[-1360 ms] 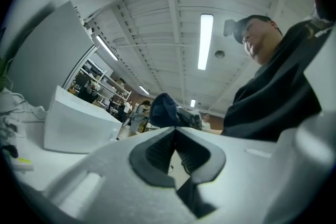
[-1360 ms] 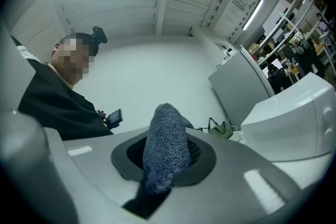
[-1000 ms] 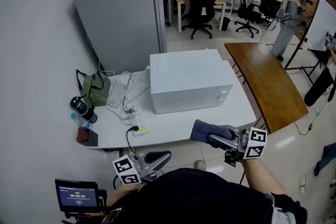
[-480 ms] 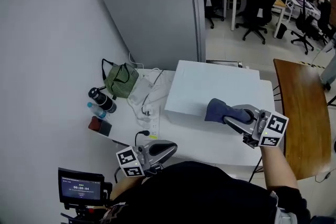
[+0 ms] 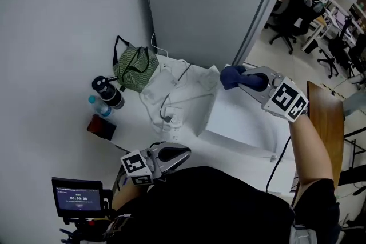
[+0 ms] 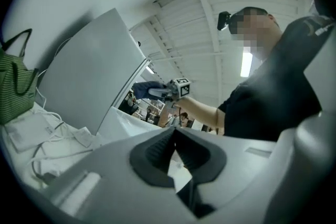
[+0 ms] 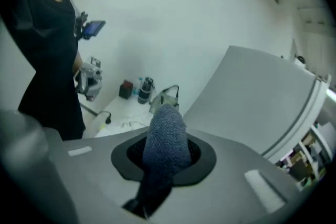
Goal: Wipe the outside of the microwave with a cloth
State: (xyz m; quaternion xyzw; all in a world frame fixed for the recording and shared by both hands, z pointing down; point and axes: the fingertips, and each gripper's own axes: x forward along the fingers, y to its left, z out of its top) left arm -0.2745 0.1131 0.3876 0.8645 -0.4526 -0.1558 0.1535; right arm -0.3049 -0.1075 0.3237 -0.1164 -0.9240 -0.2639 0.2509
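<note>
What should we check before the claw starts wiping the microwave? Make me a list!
1. Cloth gripped in the right claw: ok, the claw is shut on it.
2. Cloth touching the microwave: cannot tell; it is over the top's far left corner, but contact is unclear.
3. Left claw out of the way: ok, it is shut, empty and low near the person's body.
4. Microwave's left side free to wipe: not ok, white cables lie close beside it.
5. Bottle and green bag away from the wiping path: ok, both sit over by the wall.
</note>
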